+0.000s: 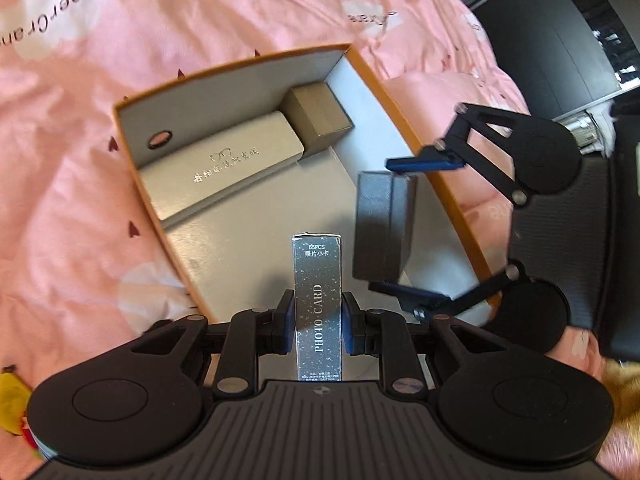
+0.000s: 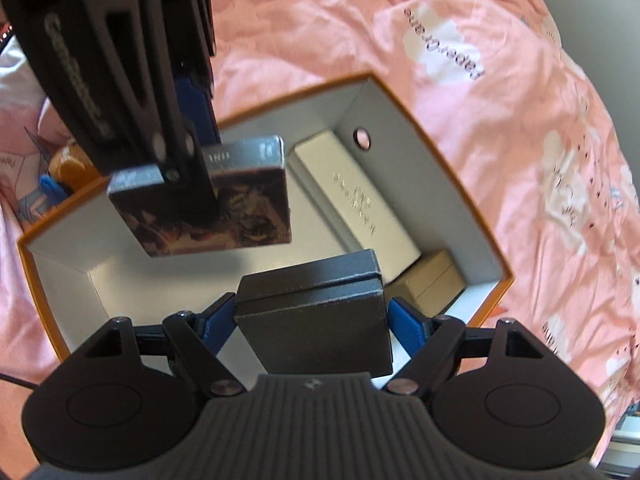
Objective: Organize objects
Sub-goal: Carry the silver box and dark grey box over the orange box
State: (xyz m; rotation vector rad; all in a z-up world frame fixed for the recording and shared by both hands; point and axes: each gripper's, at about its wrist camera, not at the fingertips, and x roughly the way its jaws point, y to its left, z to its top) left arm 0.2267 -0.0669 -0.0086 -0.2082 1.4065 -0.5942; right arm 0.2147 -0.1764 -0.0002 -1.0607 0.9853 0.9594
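pink printed bedsheet [image 1: 80,208] all round, wrinkled and soft; orange box [image 1: 404,120] w/ white inside sits on it, open top. already in there: white glasses case [image 1: 224,168] along the far wall, small tan box [image 1: 318,118] touching its end, in the corner.

left gripper [image 1: 318,326] clamped on the photo card box [image 1: 318,304], held upright on its narrow edges above the box floor; right gripper [image 2: 310,314] closed on the dark grey box [image 2: 316,320], pads on both sides, also hanging over the opening — neither set down yet.

to do this step well: lower one at a time, not both; keep grippers apart — tight space, easy to knock. drop dark grey box flat beside the glasses case, clear of the tan box; lay the photo card box in the bare floor nearer the left wall. let go only once resting on the floor; soft bedding under the box, so press gently or probably tips.
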